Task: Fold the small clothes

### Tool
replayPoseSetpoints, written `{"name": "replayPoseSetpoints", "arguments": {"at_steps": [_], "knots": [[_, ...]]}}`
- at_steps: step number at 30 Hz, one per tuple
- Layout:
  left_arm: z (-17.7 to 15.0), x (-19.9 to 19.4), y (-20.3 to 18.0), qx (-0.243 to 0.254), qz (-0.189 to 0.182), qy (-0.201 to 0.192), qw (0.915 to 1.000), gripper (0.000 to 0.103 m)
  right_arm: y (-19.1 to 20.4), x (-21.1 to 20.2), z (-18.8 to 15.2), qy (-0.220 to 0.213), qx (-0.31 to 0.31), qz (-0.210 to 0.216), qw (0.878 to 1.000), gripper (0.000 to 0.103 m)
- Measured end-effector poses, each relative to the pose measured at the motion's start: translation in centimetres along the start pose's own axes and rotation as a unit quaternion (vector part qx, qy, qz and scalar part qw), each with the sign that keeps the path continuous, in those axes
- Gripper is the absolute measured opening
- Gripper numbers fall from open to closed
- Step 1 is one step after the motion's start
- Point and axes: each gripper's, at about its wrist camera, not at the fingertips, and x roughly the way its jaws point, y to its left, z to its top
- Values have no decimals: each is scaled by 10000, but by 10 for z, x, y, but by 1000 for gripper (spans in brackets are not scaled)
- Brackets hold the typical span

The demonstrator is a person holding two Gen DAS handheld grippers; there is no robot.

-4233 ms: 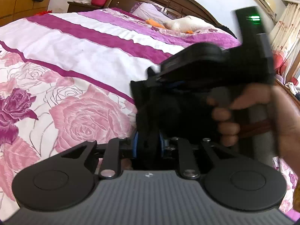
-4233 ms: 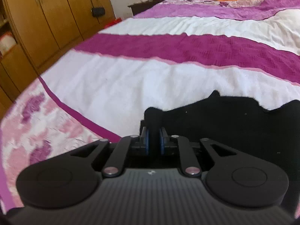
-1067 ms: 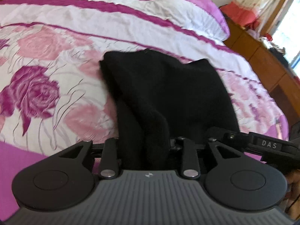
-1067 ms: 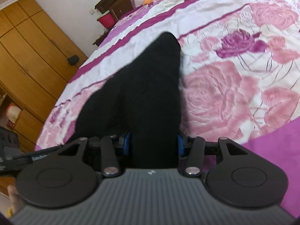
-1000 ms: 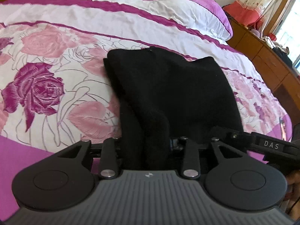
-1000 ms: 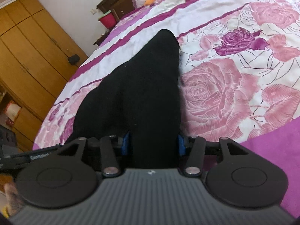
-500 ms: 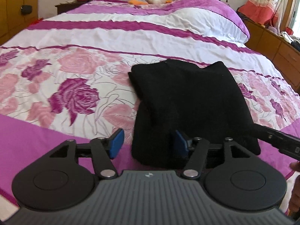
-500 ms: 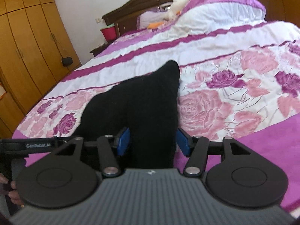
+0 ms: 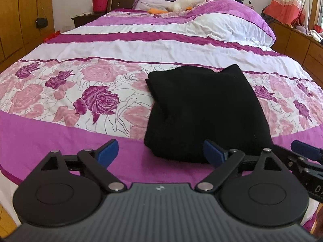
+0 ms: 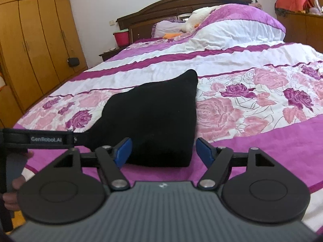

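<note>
A folded black garment [image 9: 203,109] [image 10: 153,119] lies flat near the foot edge of the bed, on the rose-patterned cover. My left gripper [image 9: 159,153] hangs just short of the garment's near edge, its jaws still opening wide, with only that edge showing between the blue pads [image 9: 107,151]. My right gripper [image 10: 163,151] stands at the garment's near right corner, jaws also opening, pads [image 10: 203,150] clear of the cloth. Neither gripper holds anything. The right gripper's tips [image 9: 304,153] show at the right edge of the left wrist view.
The bed cover [image 9: 141,46] has purple, white and rose bands. A white stuffed toy [image 9: 187,2] and pillows lie by the headboard. A red bucket [image 9: 99,4] sits on a nightstand, wooden wardrobes [image 10: 36,40] at left, a dresser [image 9: 298,42] at right. A hand [image 10: 16,181] holds the left gripper.
Both grippers were shut on the black garment, then let go and drew back and up from it. Their jaws have spread wide. The garment now lies folded on the bed.
</note>
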Motion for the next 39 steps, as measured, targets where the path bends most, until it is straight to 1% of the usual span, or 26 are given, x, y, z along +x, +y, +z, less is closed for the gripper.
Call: {"name": "replayPoseSetpoints", "arguments": {"at_steps": [3, 7, 11, 20, 39], "knots": [[-6, 5, -8, 150, 12, 64, 9999, 95, 0, 2, -4, -66, -78, -179, 9998, 73], [-12, 15, -16, 308, 90, 97, 9994, 95, -3, 8, -6, -94, -25, -281, 9996, 73], [-14, 27, -16, 293, 133, 208, 9993, 95, -5, 17, -10, 14, 14, -344, 9994, 73], [-15, 41, -10, 214, 212, 335, 9990, 95, -3, 25, -14, 151, 21, -277, 9995, 73], [-16, 39, -11, 196, 191, 346, 9990, 95, -1, 23, -14, 143, 1, -265, 9995, 73]]}}
